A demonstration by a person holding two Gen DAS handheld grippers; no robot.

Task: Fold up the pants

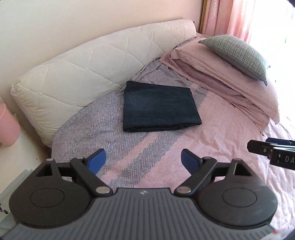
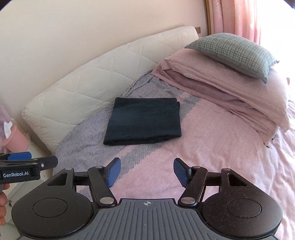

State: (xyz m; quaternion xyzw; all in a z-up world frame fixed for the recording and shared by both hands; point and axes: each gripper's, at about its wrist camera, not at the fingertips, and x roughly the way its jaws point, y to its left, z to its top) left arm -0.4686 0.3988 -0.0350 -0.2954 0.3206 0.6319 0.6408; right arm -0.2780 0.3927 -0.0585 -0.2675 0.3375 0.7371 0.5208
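A bed [image 1: 212, 144] fills both views, its cover pink with a grey herringbone band running under the pants [image 1: 158, 107]. The pants, dark denim, lie folded into a flat rectangle on that band, all edges resting on the cover. Behind the pants a quilted cream headboard cushion [image 1: 88, 70] leans against a pale wall. To the right of the pants is a stack of folded pink bedding [image 1: 221, 81] with a grey checked pillow [image 1: 237, 53] on top, and beyond that pink curtains [image 1: 230, 16] at a bright window.

To the left of the pants, past the bed's edge, stands a pink container [image 1: 7, 127]; the right wrist view shows something white at its top, too small to identify.

The left gripper [image 1: 143, 162] hovers in front of the pants, well apart from them, its blue fingers [image 1: 96, 162] spread wide and empty. The right gripper [image 2: 147, 172] also hangs short of the pants, fingers [image 2: 114, 171] apart, holding nothing. Only the right wrist view shows part of a hand [image 2: 2, 205] at the left edge, below the other gripper's body.
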